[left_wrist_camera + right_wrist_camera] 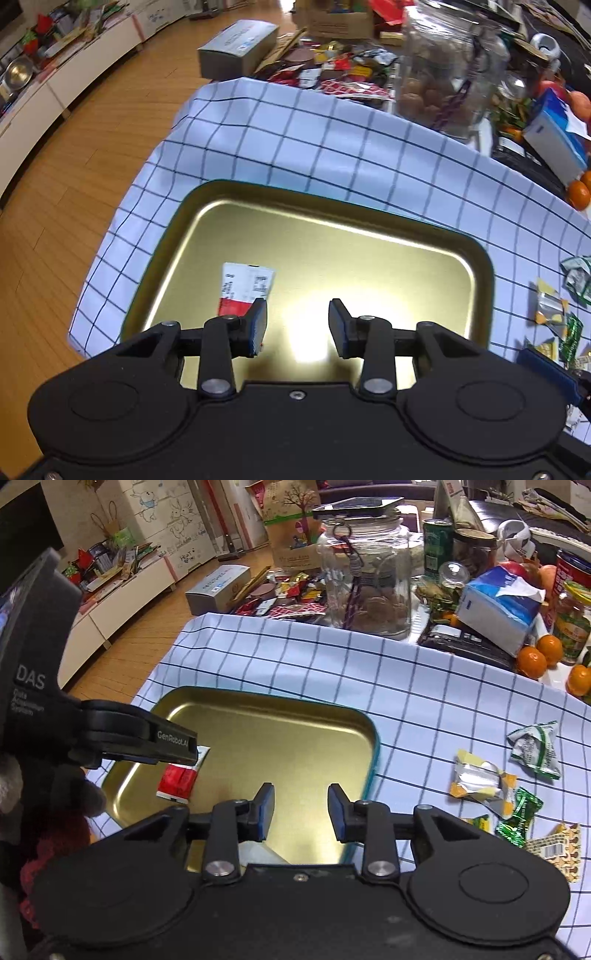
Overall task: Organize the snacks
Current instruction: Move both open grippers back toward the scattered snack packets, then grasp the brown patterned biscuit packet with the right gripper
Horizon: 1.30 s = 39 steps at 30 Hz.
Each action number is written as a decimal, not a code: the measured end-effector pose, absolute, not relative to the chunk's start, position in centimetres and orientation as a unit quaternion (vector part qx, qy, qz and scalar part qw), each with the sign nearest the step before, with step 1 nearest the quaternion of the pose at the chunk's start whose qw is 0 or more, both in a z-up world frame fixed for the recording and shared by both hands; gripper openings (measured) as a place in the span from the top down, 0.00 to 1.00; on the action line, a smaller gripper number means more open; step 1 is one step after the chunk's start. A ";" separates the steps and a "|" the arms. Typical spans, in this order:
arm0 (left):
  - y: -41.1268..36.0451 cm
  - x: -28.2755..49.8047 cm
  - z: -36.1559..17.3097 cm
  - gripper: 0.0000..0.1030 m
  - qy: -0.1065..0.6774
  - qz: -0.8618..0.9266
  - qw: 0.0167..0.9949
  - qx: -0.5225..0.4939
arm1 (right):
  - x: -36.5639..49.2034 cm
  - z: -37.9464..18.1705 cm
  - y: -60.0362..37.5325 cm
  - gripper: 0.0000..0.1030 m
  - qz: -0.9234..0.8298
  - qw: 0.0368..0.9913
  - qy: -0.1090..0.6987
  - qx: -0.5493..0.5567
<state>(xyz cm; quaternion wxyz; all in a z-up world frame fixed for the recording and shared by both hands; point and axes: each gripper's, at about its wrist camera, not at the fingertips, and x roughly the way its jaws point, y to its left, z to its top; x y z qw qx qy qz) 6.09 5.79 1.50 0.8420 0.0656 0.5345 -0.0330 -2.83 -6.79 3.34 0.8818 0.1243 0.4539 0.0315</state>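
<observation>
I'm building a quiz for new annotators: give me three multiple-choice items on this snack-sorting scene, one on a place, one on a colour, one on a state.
1. Where does the red-and-white packet lie?
A. In the gold tray
B. On the checked cloth
C. In the glass jar

2. What colour are the round fruits at the cloth's far right edge?
A. Green
B. Orange
C. Purple

3. How is the right gripper?
A. Shut on a green packet
B. Shut on the tray's rim
C. Open, nothing between its fingers

Key: 1 A, the packet rests on the tray floor; 2 B, they are plainly orange; 3 C, only bare tray shows in the gap.
</observation>
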 end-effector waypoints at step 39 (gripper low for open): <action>-9.3 -0.2 -0.2 0.55 0.537 -0.221 0.797 0.167 | -9.7 -1.4 -28.1 0.56 -0.260 0.771 0.520 0.260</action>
